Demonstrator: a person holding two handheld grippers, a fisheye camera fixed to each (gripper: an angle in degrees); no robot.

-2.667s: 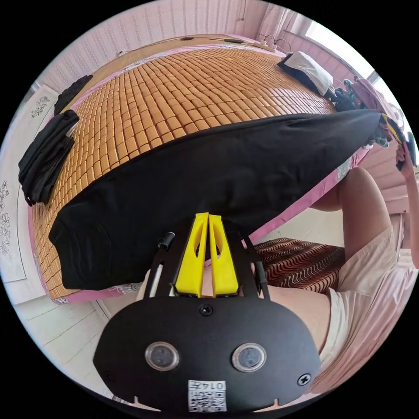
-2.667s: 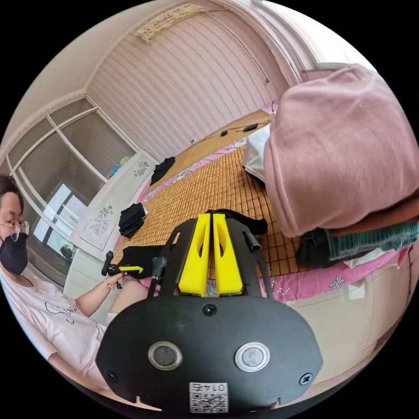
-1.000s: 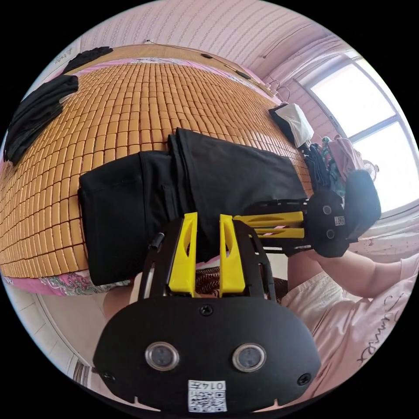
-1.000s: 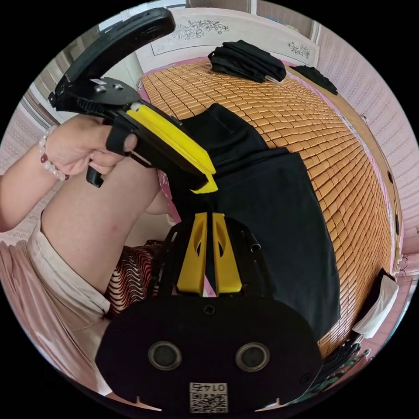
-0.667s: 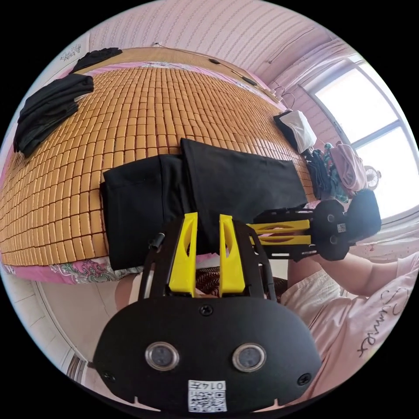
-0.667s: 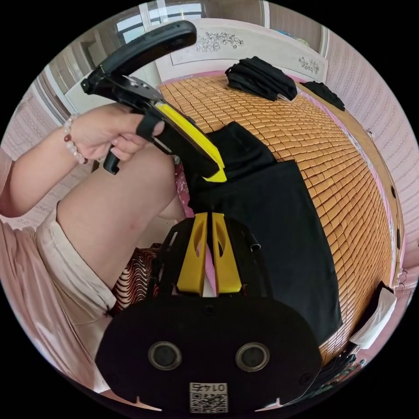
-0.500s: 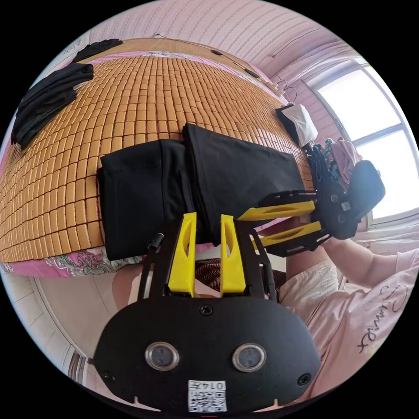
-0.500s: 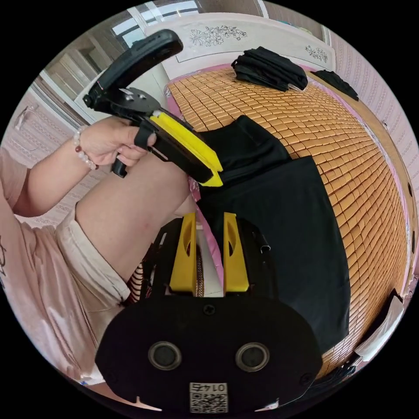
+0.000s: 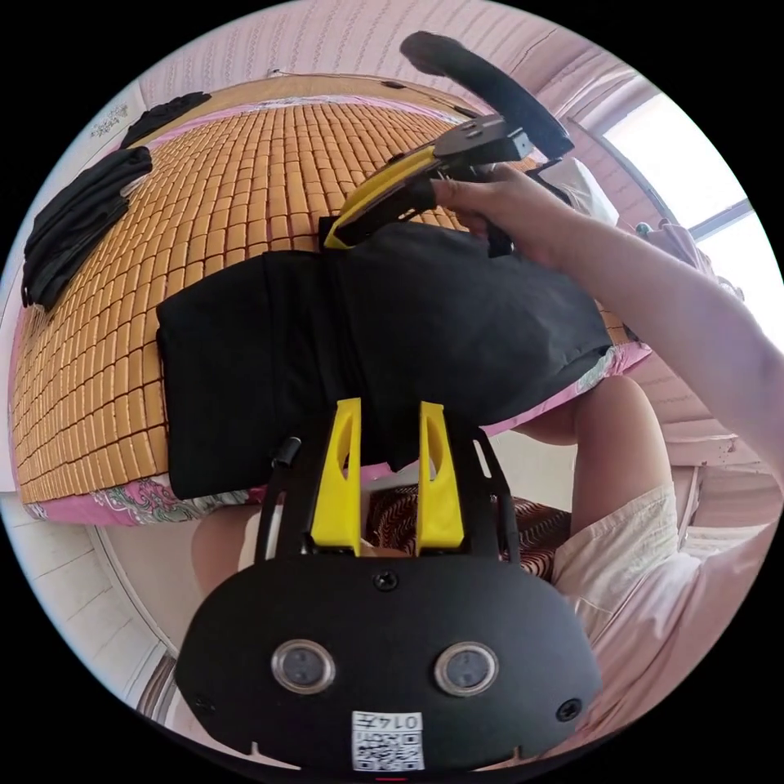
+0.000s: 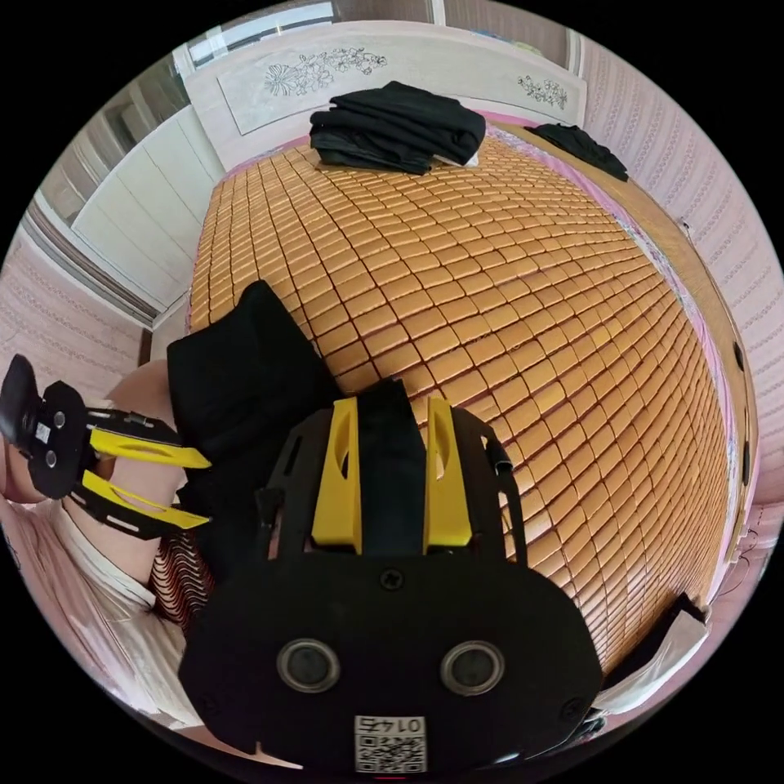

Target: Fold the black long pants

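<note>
A home bedroom: a bed (image 10: 523, 286) covered with a tiled bamboo mat over a pink floral sheet (image 9: 131, 500), with a white headboard (image 10: 392, 61) carved with flowers. Pink striped wallpaper (image 9: 367, 37) lines the walls, a window (image 9: 702, 192) lets in daylight, and folded black clothes (image 10: 396, 126) lie stacked near the headboard.

no readable text, gripper code tags (image 9: 387, 739) (illegible)
</note>
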